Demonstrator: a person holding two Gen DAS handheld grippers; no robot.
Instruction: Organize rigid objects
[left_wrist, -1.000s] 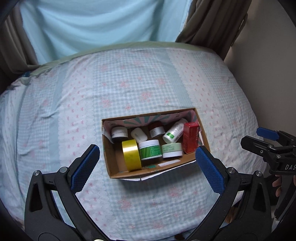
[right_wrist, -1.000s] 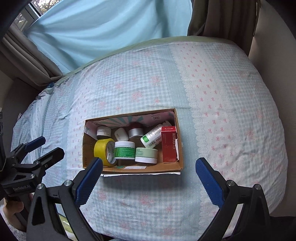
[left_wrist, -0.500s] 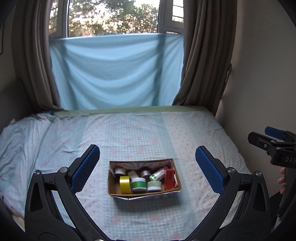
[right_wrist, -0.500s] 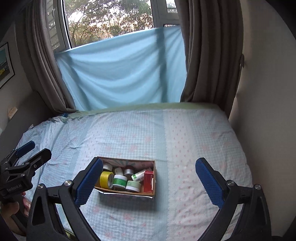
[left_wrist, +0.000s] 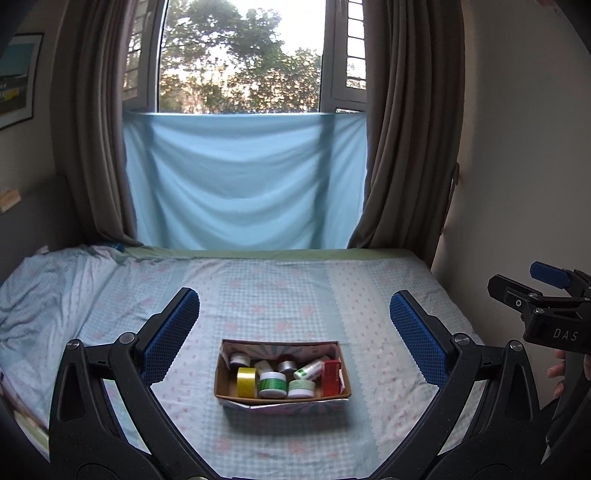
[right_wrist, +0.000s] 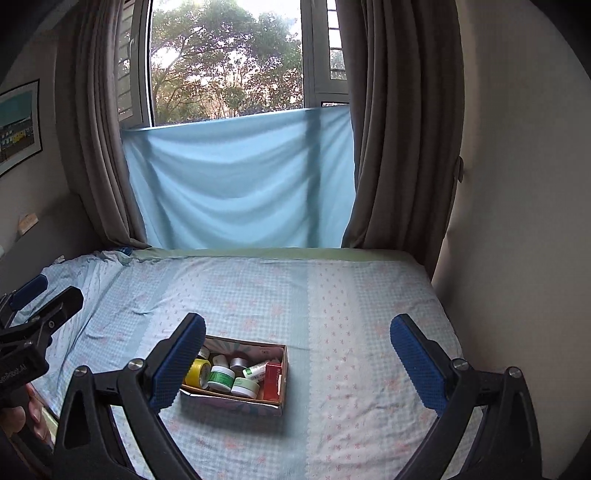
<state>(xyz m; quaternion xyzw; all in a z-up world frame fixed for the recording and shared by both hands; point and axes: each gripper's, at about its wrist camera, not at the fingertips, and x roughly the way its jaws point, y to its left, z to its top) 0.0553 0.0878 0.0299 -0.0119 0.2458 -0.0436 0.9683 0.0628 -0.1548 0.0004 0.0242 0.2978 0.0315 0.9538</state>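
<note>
Peering down, you see the cardboard box (left_wrist: 282, 369) near the bed's (left_wrist: 295, 295) near edge, its jars too small to read. Your left tongs (left_wrist: 293, 334) and right tongs (right_wrist: 295, 354) spread wide, holding nothing.

The left gripper (left_wrist: 293, 334) is held wide open above the checked bedsheet (left_wrist: 280, 291), its blue pads empty. Between them lies a cardboard box (left_wrist: 282, 397) holding a yellow tape roll (left_wrist: 246, 381), a green-labelled jar (left_wrist: 272, 384), a pale green jar (left_wrist: 301, 388) and a red carton (left_wrist: 331, 377). The right gripper (left_wrist: 543, 295) hovers at the right edge, near the wall.
</note>
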